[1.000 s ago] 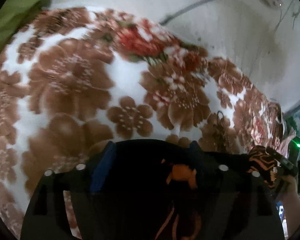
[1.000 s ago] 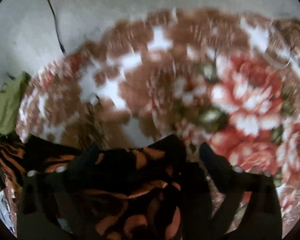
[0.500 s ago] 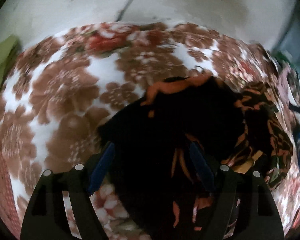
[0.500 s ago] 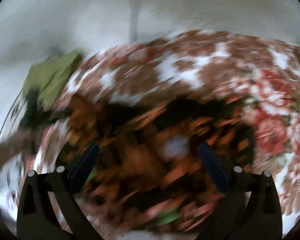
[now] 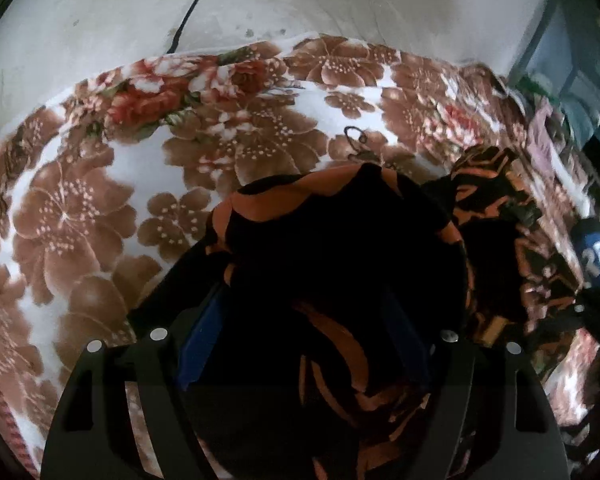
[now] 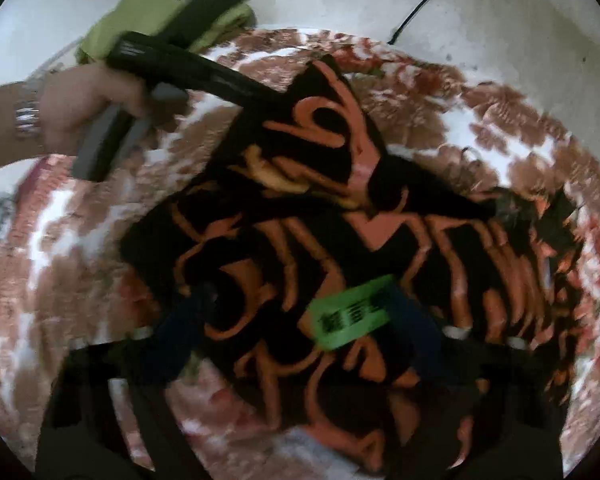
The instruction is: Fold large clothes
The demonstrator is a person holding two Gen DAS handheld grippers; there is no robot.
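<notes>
Garment: a black and orange garment (image 5: 340,248) is spread on a floral blanket (image 5: 80,220).
Left gripper (image 5: 304,336): cloth is bunched between its jaws; grip cannot be told.
Right gripper (image 6: 300,320): jaws just closing around the garment's green label (image 6: 350,312); contact unclear.

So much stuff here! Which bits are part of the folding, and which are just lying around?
Part of the job:
- black and orange garment
- left tool, garment bunched between its fingers
- right tool, jaws just closing over the garment
- flowered blanket underneath

Lying about:
- green cloth
- black cable
- clutter at the bed's edge
</notes>
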